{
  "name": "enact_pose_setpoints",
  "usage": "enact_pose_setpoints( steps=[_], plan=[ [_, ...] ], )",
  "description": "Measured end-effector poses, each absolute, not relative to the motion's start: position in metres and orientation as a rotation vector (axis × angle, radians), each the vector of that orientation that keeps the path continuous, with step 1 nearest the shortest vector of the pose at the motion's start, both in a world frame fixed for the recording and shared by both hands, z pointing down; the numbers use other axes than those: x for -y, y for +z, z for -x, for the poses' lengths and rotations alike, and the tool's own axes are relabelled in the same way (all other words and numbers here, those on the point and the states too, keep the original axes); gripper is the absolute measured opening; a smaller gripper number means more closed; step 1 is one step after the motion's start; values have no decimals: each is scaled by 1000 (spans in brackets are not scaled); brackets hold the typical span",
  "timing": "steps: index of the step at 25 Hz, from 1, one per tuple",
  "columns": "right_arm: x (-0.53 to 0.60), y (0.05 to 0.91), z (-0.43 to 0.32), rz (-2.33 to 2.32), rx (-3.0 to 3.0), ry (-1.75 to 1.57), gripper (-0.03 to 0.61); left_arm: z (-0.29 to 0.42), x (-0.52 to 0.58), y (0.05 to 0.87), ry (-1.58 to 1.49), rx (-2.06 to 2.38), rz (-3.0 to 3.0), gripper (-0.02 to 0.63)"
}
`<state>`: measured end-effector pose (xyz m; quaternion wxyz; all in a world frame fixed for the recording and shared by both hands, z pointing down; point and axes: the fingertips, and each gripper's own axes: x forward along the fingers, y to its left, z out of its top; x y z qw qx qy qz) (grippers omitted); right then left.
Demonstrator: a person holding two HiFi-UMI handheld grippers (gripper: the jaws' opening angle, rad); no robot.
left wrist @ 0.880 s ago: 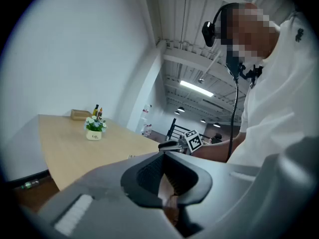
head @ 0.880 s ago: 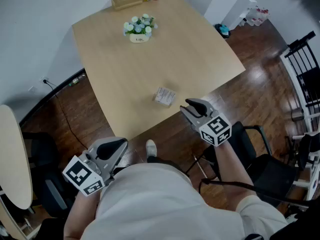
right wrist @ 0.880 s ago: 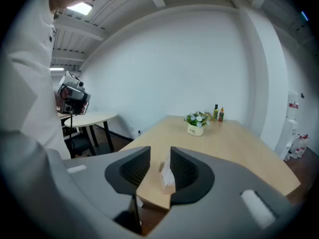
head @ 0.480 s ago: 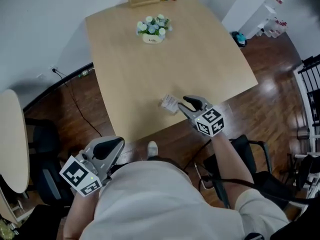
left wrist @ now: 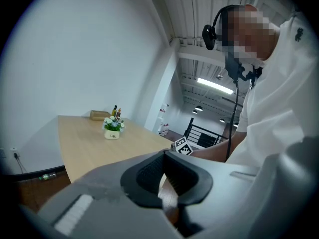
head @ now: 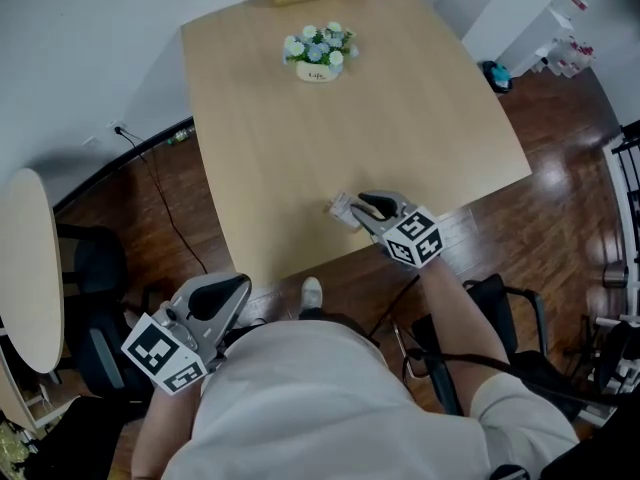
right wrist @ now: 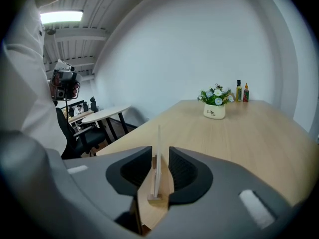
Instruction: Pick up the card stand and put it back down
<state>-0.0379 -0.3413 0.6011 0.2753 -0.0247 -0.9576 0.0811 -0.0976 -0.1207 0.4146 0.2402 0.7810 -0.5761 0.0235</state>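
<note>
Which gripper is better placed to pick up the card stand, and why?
Right. The right gripper has its open jaws on either side of the card stand at the near edge of the table, not pressing it. The left gripper hangs low by the person's waist, off the table, jaws together.

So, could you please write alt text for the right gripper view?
The right gripper, jaws open, straddles a thin upright card stand near the edge of a wooden table, not yet pressing it. Farther along stand a small flower pot and two bottles.
</note>
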Motion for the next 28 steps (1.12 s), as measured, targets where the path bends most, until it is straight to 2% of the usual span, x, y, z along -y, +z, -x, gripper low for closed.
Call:
enact_pose_setpoints(
  steps=[7,28],
  plan=[
    [341,603,40,85,2579,207,29,99,128,416,67,1576,-2136,2],
    [339,575,40,87,2602,173,20,100,114,417,47,1565,-2159,2]
  ],
)
